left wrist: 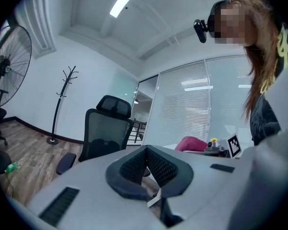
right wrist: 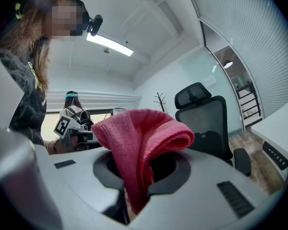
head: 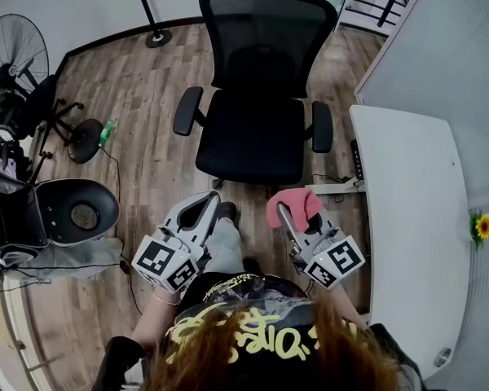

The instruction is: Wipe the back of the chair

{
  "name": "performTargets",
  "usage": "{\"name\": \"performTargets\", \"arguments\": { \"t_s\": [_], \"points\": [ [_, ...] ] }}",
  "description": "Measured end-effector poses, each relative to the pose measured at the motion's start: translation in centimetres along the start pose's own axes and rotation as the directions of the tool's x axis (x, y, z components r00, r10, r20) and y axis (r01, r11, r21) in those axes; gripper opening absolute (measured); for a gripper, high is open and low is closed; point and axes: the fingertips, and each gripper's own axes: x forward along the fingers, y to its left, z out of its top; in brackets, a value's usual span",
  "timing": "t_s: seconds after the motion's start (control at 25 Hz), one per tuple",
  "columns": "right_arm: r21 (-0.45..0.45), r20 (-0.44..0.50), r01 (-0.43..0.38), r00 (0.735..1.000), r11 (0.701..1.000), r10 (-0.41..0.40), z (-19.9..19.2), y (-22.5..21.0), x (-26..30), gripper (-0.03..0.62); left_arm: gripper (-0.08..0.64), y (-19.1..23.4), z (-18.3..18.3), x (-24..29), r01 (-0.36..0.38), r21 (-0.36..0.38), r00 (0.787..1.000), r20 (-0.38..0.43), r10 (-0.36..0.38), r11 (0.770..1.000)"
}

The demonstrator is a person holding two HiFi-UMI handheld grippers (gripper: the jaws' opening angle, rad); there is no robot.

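A black office chair (head: 257, 129) with a mesh back (head: 265, 43) and a headrest faces me on the wood floor; it also shows as the chair (left wrist: 105, 131) in the left gripper view and the chair (right wrist: 209, 121) in the right gripper view. My right gripper (head: 292, 218) is shut on a folded pink cloth (head: 296, 204), which bulges up between the jaws as the cloth (right wrist: 141, 143). My left gripper (head: 202, 212) is shut with nothing in it, jaws meeting in a point. Both grippers hover just in front of the seat's front edge.
A white desk (head: 407, 218) with a small sunflower (head: 484, 226) runs along the right. A standing fan (head: 16, 51), a black stool (head: 77, 210) and a coat stand base (head: 157, 37) lie to the left and far side. Cables trail on the floor.
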Motion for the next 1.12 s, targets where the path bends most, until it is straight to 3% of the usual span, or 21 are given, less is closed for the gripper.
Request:
{"name": "performTargets", "arguments": {
  "t_s": [0.44, 1.12],
  "points": [
    [-0.028, 0.036, 0.069, 0.997, 0.997, -0.068, 1.9, -6.8, 6.4, 0.074, -0.008, 5.8, 2.2, 8.9, 0.087, 0.052, 0.996, 0.0, -0.087, 0.995],
    [-0.009, 0.019, 0.115, 0.993, 0.993, -0.115, 5.3, -14.6, 19.8, 0.074, -0.008, 18.1, 8.0, 18.7, 0.122, -0.007, 0.992, -0.011, -0.122, 0.993]
  ]
}}
